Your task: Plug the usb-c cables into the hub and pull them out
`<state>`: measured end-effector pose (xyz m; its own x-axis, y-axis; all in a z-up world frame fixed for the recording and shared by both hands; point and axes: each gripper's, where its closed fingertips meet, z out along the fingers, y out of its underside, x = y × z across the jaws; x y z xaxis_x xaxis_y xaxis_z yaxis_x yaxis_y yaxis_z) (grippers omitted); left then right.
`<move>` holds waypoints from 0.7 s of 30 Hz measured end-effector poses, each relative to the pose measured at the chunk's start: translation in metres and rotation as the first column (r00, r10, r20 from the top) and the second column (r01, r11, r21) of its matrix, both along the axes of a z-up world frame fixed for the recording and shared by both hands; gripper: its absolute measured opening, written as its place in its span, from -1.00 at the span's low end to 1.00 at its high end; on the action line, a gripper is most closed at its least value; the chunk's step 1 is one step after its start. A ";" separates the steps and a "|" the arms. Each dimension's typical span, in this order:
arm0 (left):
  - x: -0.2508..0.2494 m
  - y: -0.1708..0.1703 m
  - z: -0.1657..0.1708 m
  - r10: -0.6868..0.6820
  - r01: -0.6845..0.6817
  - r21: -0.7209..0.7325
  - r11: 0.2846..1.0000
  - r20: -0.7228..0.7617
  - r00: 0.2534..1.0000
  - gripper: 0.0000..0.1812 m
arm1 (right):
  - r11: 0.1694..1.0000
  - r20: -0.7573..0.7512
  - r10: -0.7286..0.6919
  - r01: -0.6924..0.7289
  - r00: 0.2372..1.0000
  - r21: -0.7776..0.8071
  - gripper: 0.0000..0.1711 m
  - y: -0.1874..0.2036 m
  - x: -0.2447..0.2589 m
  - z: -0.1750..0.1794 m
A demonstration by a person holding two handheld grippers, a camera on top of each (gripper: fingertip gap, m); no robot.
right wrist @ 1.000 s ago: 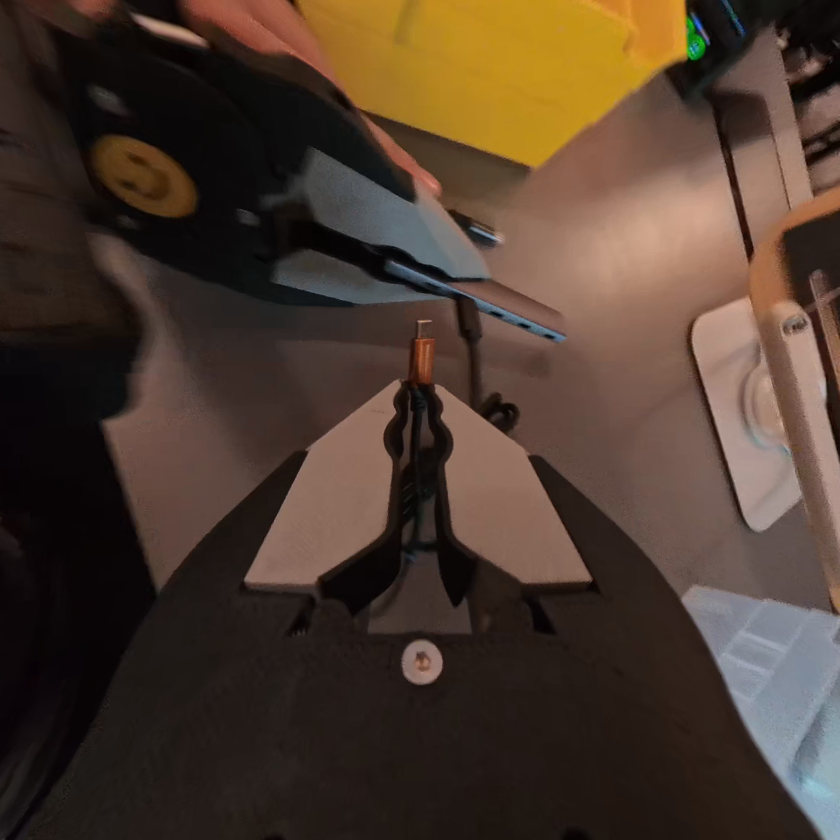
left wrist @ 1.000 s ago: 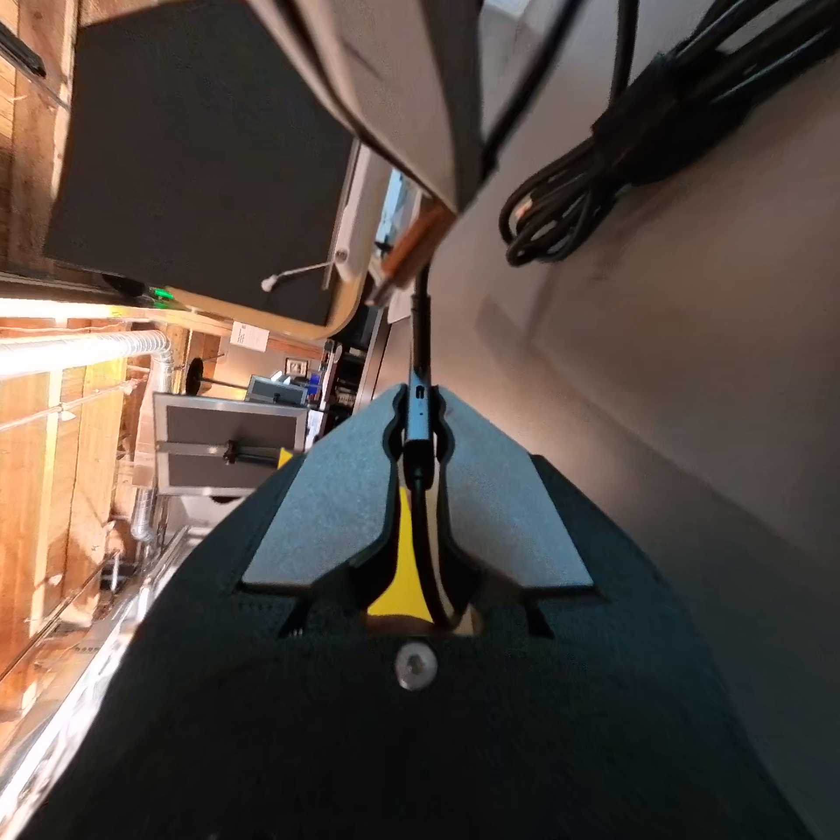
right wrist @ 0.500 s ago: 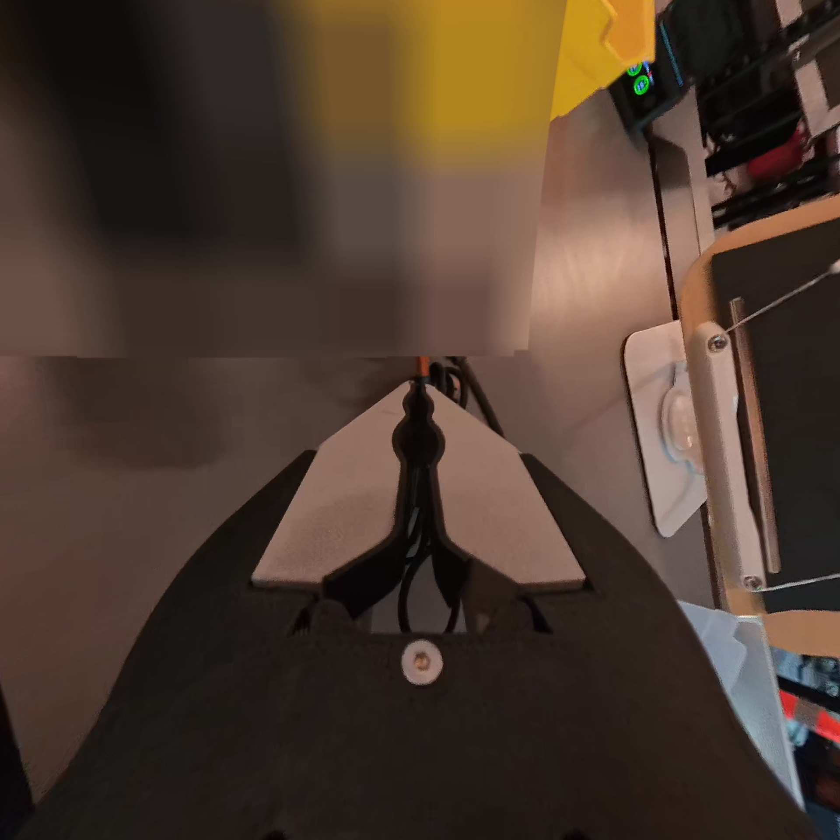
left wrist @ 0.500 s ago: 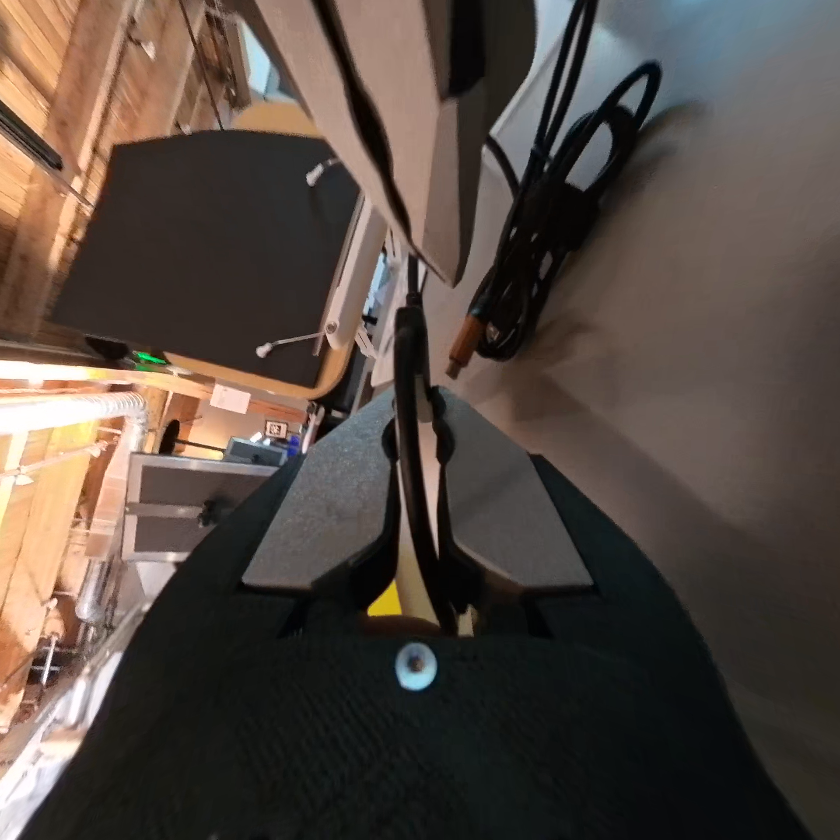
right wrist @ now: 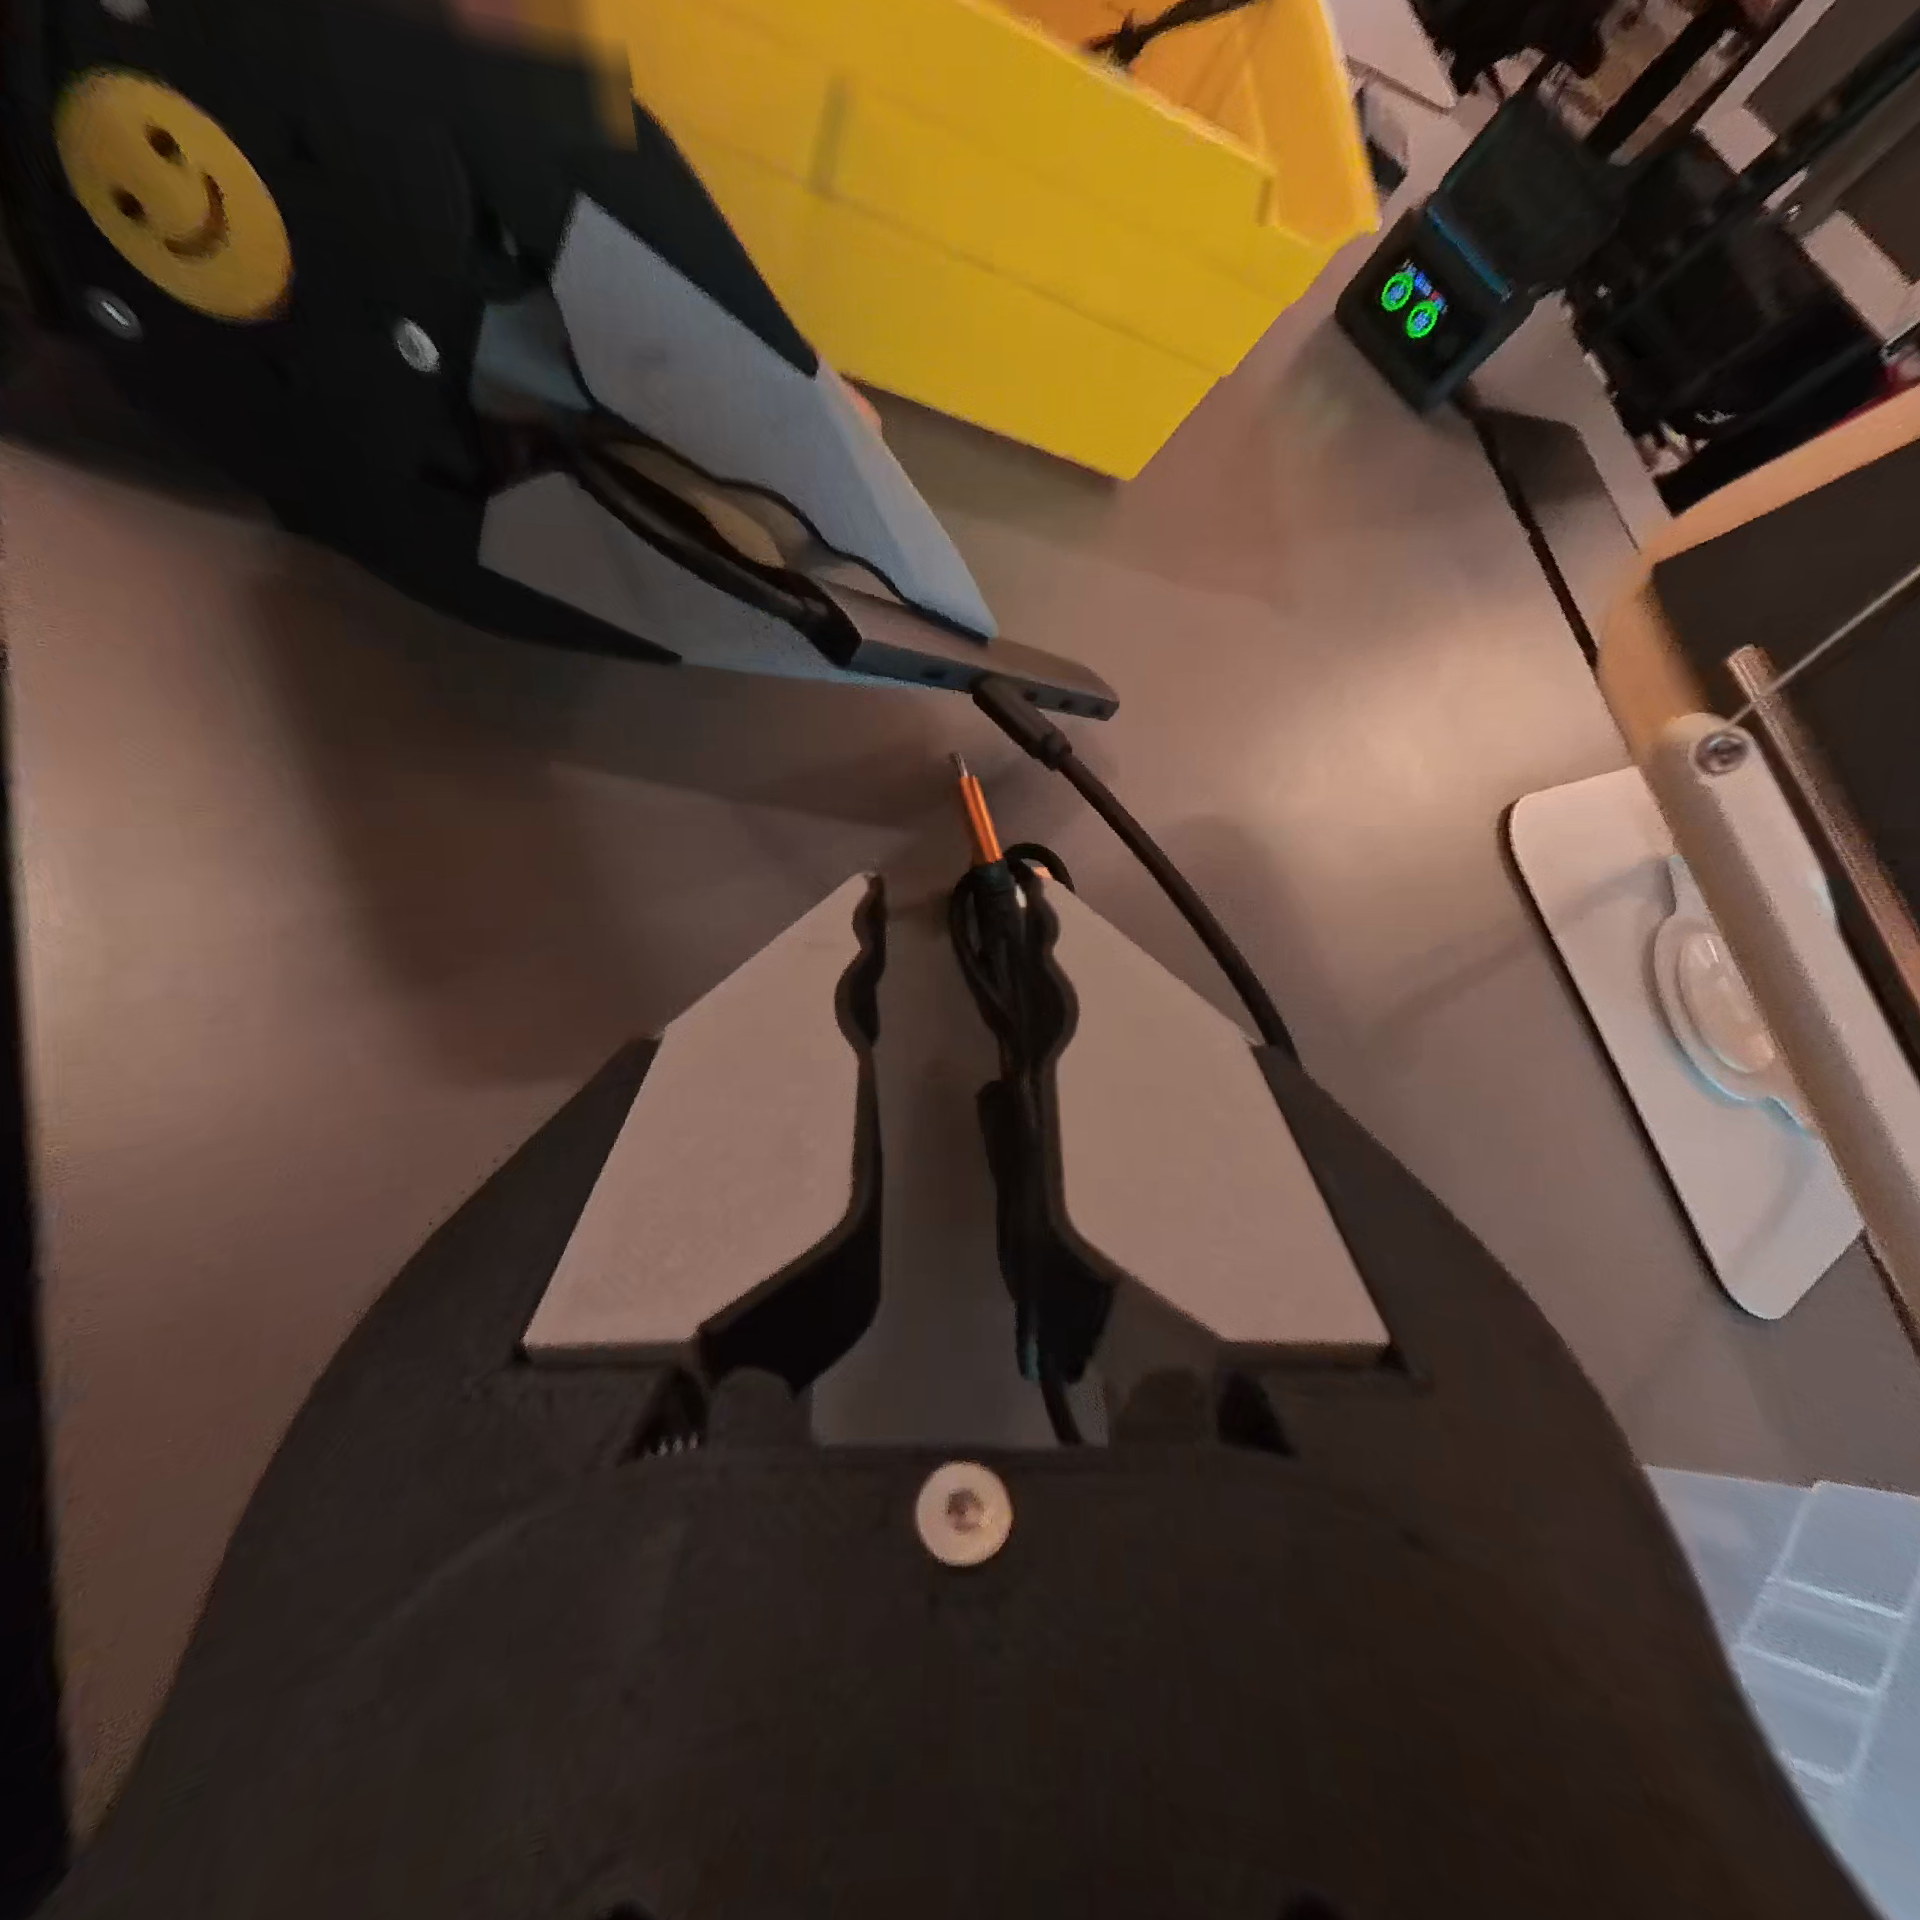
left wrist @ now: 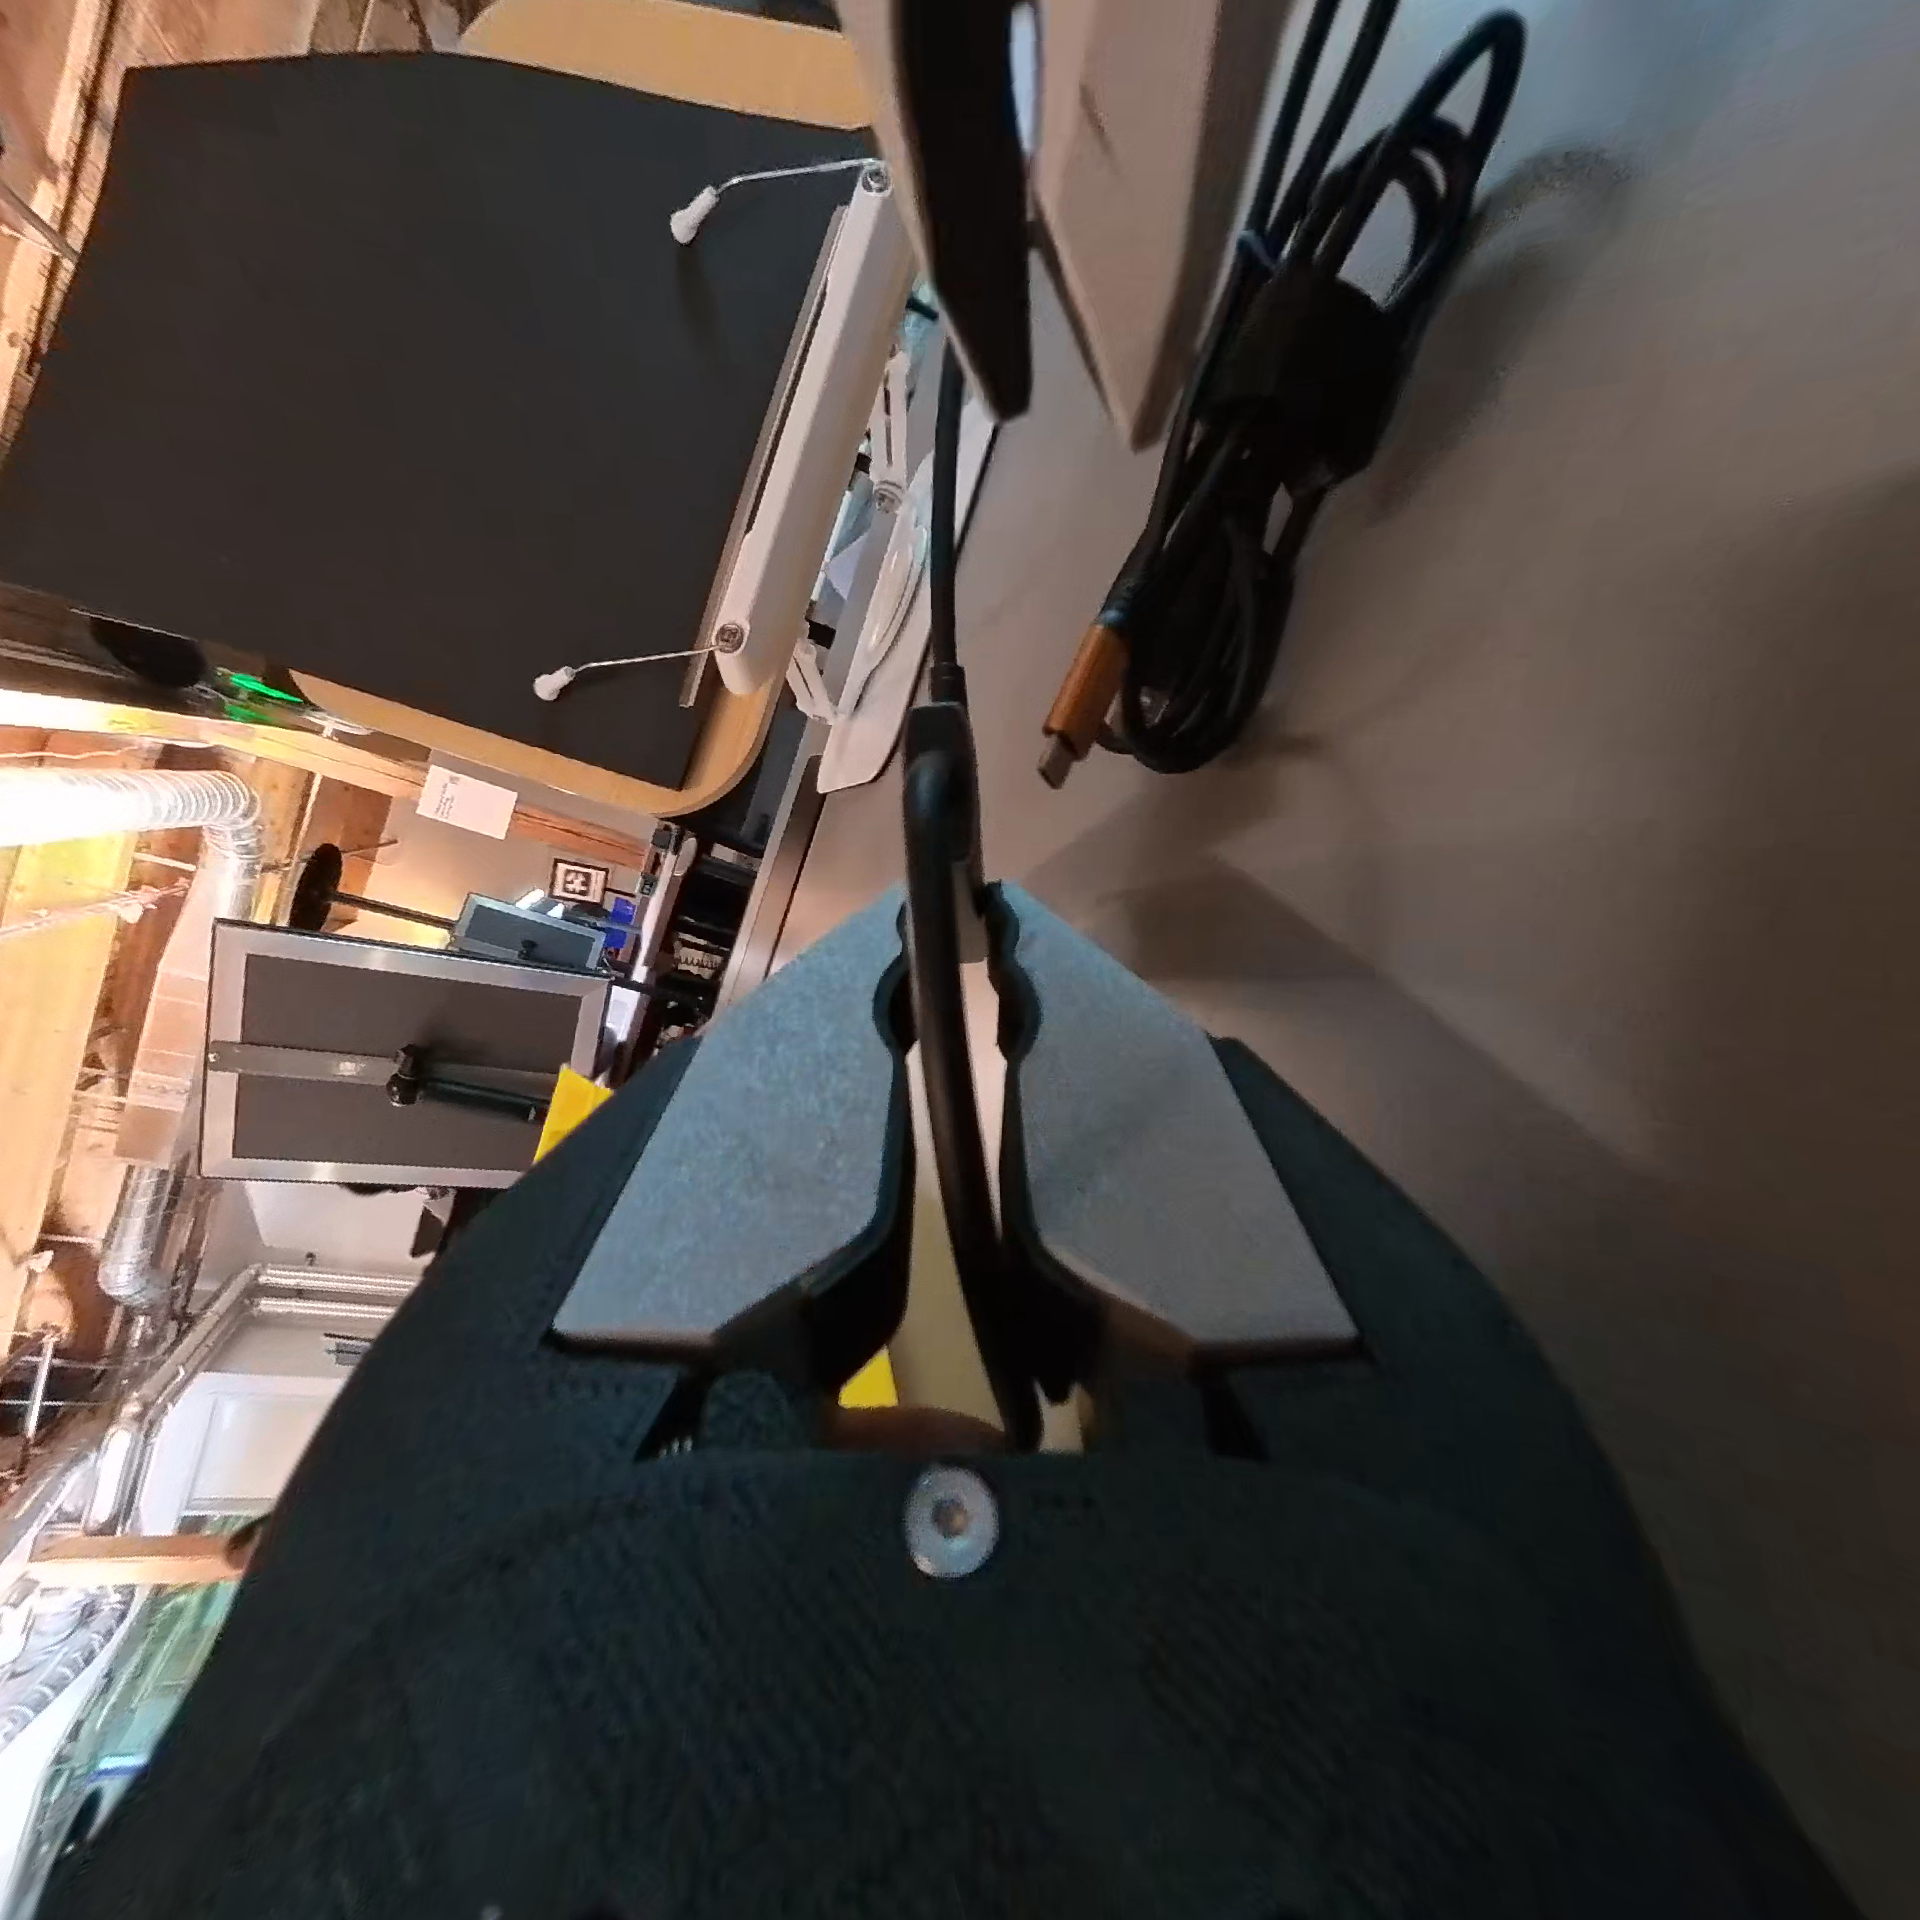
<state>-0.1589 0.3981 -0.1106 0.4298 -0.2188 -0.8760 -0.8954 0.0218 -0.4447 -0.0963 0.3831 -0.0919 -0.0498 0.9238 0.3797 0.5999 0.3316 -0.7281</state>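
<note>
My left gripper point(left wrist: 951, 914) is shut on the grey hub point(right wrist: 1023, 675), which sticks out past its fingertips. It shows at upper left in the right wrist view point(right wrist: 914, 649). A black cable point(right wrist: 1143, 852) is plugged into the hub's side; it also shows in the left wrist view point(left wrist: 940, 540). My right gripper point(right wrist: 958, 896) is open. The orange-plug usb-c cable point(right wrist: 977, 821) lies on the table between its fingers, close to the right one. Its coiled bundle point(left wrist: 1278, 416) and plug point(left wrist: 1081, 675) show in the left wrist view under the right gripper point(left wrist: 1075, 416).
A yellow bin point(right wrist: 987, 208) stands behind the hub. A small black device with a green display point(right wrist: 1418, 301) is at the back right. A white stand base point(right wrist: 1683, 1018) and a black panel are on the right, and a clear plastic box point(right wrist: 1818, 1610) is at lower right.
My right gripper has opened and let go of the orange-plug cable, which now lies on the table. The left gripper still holds the hub and has shifted slightly.
</note>
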 end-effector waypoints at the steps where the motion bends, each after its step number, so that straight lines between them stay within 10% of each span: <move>1: 0.000 0.000 0.000 -0.001 0.001 -0.001 1.000 0.000 1.000 -0.93 | 1.000 0.029 0.000 -0.001 1.000 0.022 -0.71 0.004 -0.002 -0.006; 14: 0.000 -0.002 -0.001 -0.014 0.014 -0.014 1.000 0.016 1.000 -0.92 | 0.990 0.130 0.032 -0.050 0.991 0.131 -0.97 0.030 -0.012 -0.033; 21: 0.005 -0.005 0.000 -0.051 0.056 -0.047 0.997 0.100 0.994 -0.92 | 0.870 0.129 0.016 -0.077 0.991 0.486 -0.99 0.027 -0.009 -0.016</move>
